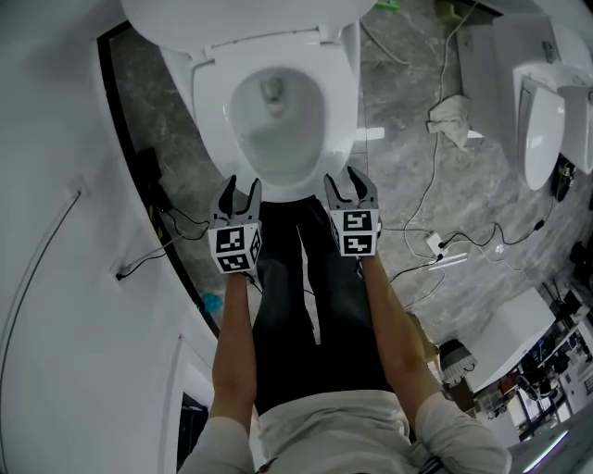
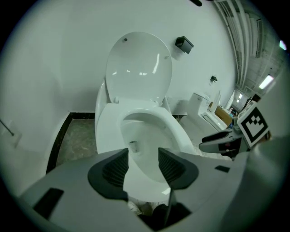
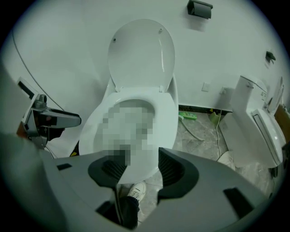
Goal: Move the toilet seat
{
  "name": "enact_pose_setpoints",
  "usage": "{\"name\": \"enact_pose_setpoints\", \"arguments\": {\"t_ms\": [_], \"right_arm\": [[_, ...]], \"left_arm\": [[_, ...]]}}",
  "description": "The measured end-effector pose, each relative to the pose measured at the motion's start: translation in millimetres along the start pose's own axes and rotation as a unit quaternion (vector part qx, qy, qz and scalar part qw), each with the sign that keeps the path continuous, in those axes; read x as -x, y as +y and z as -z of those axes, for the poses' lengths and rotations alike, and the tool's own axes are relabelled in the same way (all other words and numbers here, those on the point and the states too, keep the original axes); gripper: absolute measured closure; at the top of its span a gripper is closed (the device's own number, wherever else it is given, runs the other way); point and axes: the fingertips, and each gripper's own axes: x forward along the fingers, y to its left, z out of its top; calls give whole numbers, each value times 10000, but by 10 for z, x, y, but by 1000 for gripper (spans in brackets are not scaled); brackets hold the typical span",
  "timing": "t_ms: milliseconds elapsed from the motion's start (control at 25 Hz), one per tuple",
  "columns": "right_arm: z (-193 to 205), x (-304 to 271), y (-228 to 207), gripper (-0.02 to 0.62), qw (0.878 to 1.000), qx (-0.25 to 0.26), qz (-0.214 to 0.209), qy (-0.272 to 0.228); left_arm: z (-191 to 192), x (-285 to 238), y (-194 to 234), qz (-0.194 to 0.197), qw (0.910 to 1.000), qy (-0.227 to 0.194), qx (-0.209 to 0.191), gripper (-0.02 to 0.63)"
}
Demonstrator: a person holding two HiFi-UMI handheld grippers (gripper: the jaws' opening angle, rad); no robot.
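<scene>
A white toilet stands at the top middle of the head view. Its seat (image 1: 211,104) lies flat on the bowl and its lid (image 1: 232,17) is raised against the wall. My left gripper (image 1: 239,193) and right gripper (image 1: 350,183) hover side by side at the front of the seat, both open, with nothing pressed between the pads. The left gripper view shows the seat (image 2: 108,131) and lid (image 2: 138,63) past my left gripper (image 2: 142,157), and the seat's front rim shows through the gap. In the right gripper view, the seat (image 3: 168,117) lies beyond my right gripper (image 3: 142,164).
A second toilet (image 1: 547,120) stands at the right. Cables (image 1: 435,243) and a crumpled cloth (image 1: 451,118) lie on the grey marble floor. A white wall (image 1: 56,278) runs close along the left. My shoe (image 3: 134,190) is below the bowl's front.
</scene>
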Motion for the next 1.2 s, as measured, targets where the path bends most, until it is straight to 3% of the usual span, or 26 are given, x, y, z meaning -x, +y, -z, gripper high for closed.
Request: {"name": "enact_pose_setpoints", "arguments": {"t_ms": [280,400,640,920,1200], "right_arm": [[186,-209,-45,302,9991,-390,9,189],[262,-275,-44,288,9981,-556,-56,268],[395,-396,-67,245,9960,-793,-89,391],[461,-511,-58,222,9931,-1074,-194,431],[472,-531,-57,213,9919,-1138,-263,505]], "left_arm": [[272,-156,109,-32,9994,306,152,334],[387,-194,186,-198,9987,400,256,271],[553,-228,303,-439,9964,495,527,244],[760,-358,298,-363,9936,855,635,224],[785,-406,297,-293,9929,874,754,222]]}}
